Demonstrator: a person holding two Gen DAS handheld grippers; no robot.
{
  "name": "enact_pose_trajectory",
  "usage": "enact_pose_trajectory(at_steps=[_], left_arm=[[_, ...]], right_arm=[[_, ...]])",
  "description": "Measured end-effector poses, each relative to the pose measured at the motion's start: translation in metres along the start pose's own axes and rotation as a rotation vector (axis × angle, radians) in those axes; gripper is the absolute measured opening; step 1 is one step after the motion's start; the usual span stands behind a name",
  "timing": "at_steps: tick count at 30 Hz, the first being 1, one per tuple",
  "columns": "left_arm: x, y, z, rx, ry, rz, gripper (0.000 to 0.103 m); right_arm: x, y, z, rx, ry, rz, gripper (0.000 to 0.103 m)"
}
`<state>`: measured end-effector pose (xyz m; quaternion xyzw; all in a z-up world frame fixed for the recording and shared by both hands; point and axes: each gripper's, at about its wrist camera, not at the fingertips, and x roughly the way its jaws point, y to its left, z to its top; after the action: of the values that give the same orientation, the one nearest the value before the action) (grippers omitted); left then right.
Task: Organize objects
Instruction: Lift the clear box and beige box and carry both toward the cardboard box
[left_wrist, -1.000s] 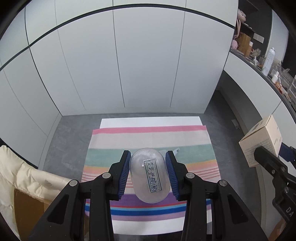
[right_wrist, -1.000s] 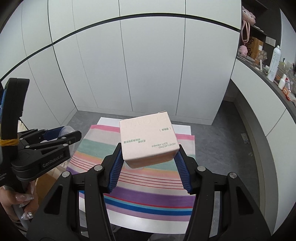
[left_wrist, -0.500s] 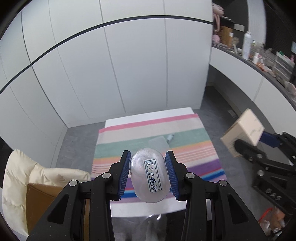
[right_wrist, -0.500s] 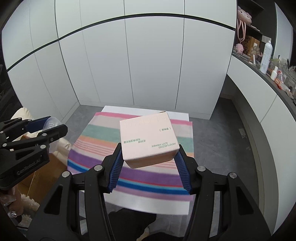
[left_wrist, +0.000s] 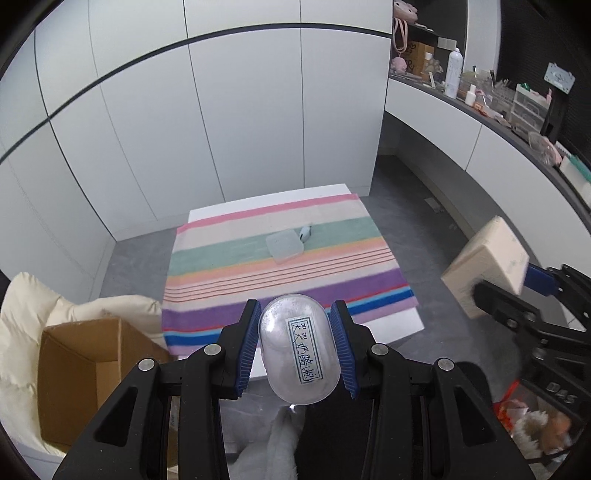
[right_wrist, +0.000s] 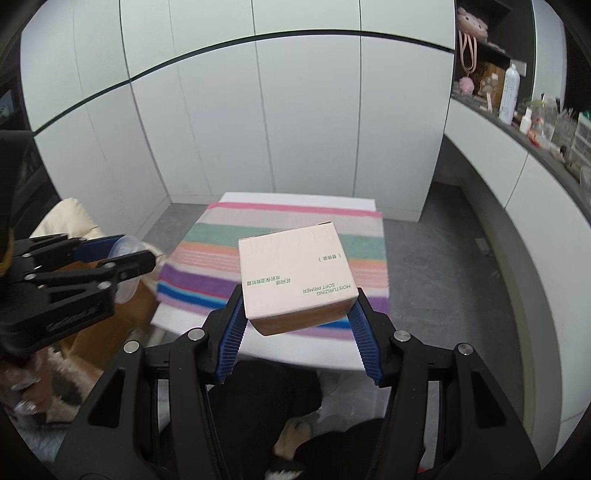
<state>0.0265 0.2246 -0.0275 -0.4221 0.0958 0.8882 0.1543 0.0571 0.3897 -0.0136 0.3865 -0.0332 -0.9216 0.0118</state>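
My left gripper (left_wrist: 297, 325) is shut on a clear oval plastic container (left_wrist: 298, 352) with a handwritten label, held in the air over the near edge of the striped cloth (left_wrist: 280, 273). In the right wrist view my right gripper (right_wrist: 297, 308) is shut on a pale pink cosmetics box (right_wrist: 295, 269), also off the table. That box (left_wrist: 487, 266) shows at the right of the left wrist view. The left gripper (right_wrist: 122, 264) with its container sits at the left of the right wrist view. A flat translucent lid (left_wrist: 285, 245) and a small pale object (left_wrist: 306, 232) lie on the cloth.
An open cardboard box (left_wrist: 85, 373) stands on the floor at the left beside a cream padded jacket (left_wrist: 33, 310). White cabinet doors (left_wrist: 240, 122) close off the back. A cluttered counter (left_wrist: 498, 107) runs along the right. A hand (right_wrist: 22, 391) grips the left tool.
Both grippers have drawn back toward the near side of the table with their loads. The lid on the cloth and the cardboard box have come into the left wrist view.
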Motion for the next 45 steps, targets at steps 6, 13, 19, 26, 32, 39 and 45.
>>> enact_pose_trajectory(at_steps=[6,13,19,26,32,39,45], left_arm=[[-0.013,-0.004,-0.024,0.022,0.01,-0.001,0.04],[-0.019,-0.008,-0.031,0.046,0.01,-0.028,0.04],[-0.017,-0.001,-0.031,0.033,0.024,-0.037,0.04],[-0.014,0.008,-0.033,0.01,0.037,-0.039,0.04],[-0.015,0.012,-0.035,0.004,0.038,-0.033,0.04],[-0.019,0.03,-0.041,-0.032,0.04,-0.011,0.04],[-0.022,0.059,-0.051,-0.091,0.053,0.022,0.04]], right_arm=[[-0.031,0.001,-0.034,-0.005,-0.002,-0.022,0.057],[-0.05,0.002,-0.053,-0.019,-0.014,-0.056,0.057],[-0.05,-0.001,-0.05,0.001,-0.019,-0.067,0.057],[-0.046,-0.002,-0.047,0.004,-0.011,-0.059,0.057],[-0.041,0.0,-0.046,0.007,0.001,-0.048,0.057],[-0.034,0.013,-0.042,-0.017,0.007,-0.013,0.057],[-0.021,0.039,-0.037,-0.066,0.017,0.044,0.057]])
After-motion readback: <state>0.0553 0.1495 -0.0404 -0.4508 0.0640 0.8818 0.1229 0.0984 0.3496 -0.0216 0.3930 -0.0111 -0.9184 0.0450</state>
